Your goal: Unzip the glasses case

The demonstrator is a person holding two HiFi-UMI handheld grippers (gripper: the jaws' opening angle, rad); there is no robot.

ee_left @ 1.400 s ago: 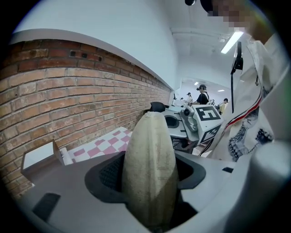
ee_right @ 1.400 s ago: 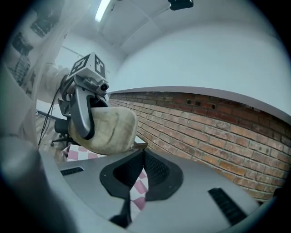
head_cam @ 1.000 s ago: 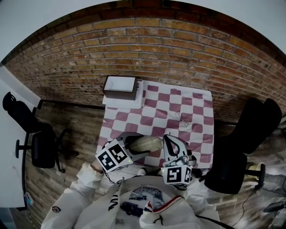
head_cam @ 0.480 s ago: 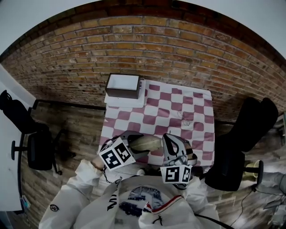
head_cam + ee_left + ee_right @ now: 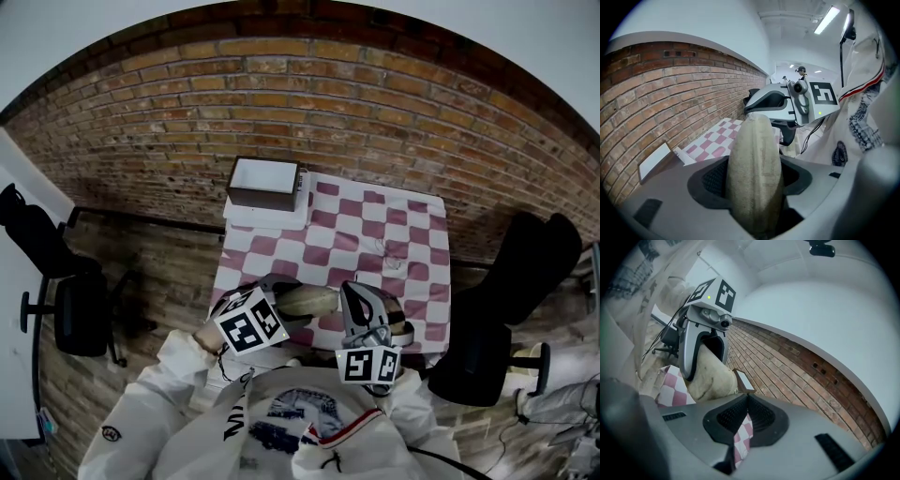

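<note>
My left claw (image 5: 754, 180) is closed tight on the glasses case (image 5: 307, 300). The case is tan and long, and it sits between the two jaws with one rounded end sticking out. It is over the near edge of the counter (image 5: 427, 272), close to the near left corner. I cannot tell if it rests on the cloth or hangs just above it.

My right claw (image 5: 747, 397) is just beside it, on the right. Its jaws are pressed together, and the tips are right at the end of the case. I cannot tell if they pinch the zipper tab.

A pink and white checked cloth (image 5: 375, 220) covers the counter. Past the middle lies a small thin wiry thing (image 5: 385, 246), too small for me to name.

At the far left corner stands a brown box (image 5: 263, 183), open on top and white inside.

A brick wall (image 5: 309, 84) runs behind the far edge. A black chair (image 5: 80, 314) stands off the left edge, and another black chair (image 5: 506, 300) stands off the right edge.
</note>
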